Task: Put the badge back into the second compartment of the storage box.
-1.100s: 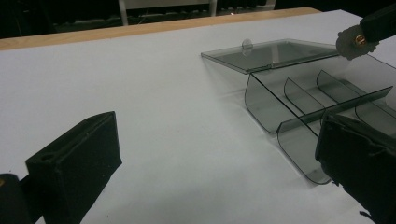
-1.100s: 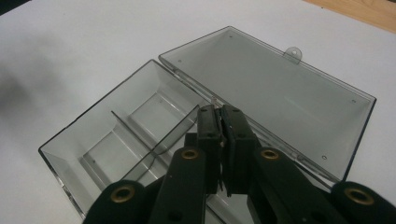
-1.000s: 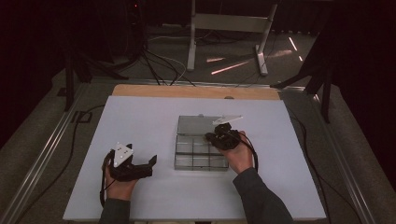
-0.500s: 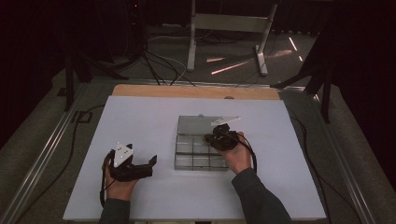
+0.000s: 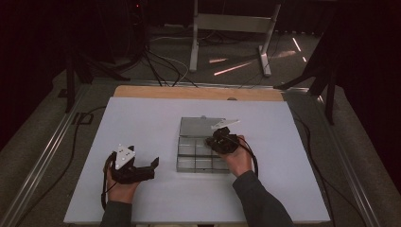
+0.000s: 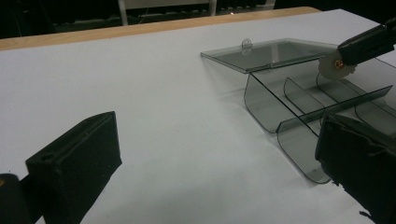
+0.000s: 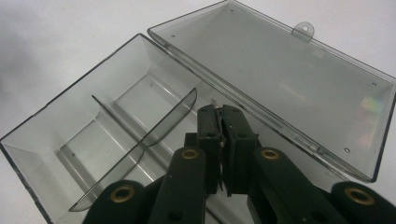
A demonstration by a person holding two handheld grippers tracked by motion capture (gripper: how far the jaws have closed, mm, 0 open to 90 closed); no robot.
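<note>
Box [image 5: 201, 150] sits mid-table with its lid [image 5: 202, 126] already flat open at 12 o'clock. We idle our left gripper [image 5: 153, 163], jaws spread, at 9. Right gripper [image 7: 223, 122], jaws clenched on something thin we cannot identify, hovers over empty compartments; filling remains.

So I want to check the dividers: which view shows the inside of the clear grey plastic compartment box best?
The right gripper view: the clear grey plastic compartment box lies open close below, its curved dividers plain. The left gripper view shows it side-on, partly hidden. The high view shows it small beside the right gripper.
</note>
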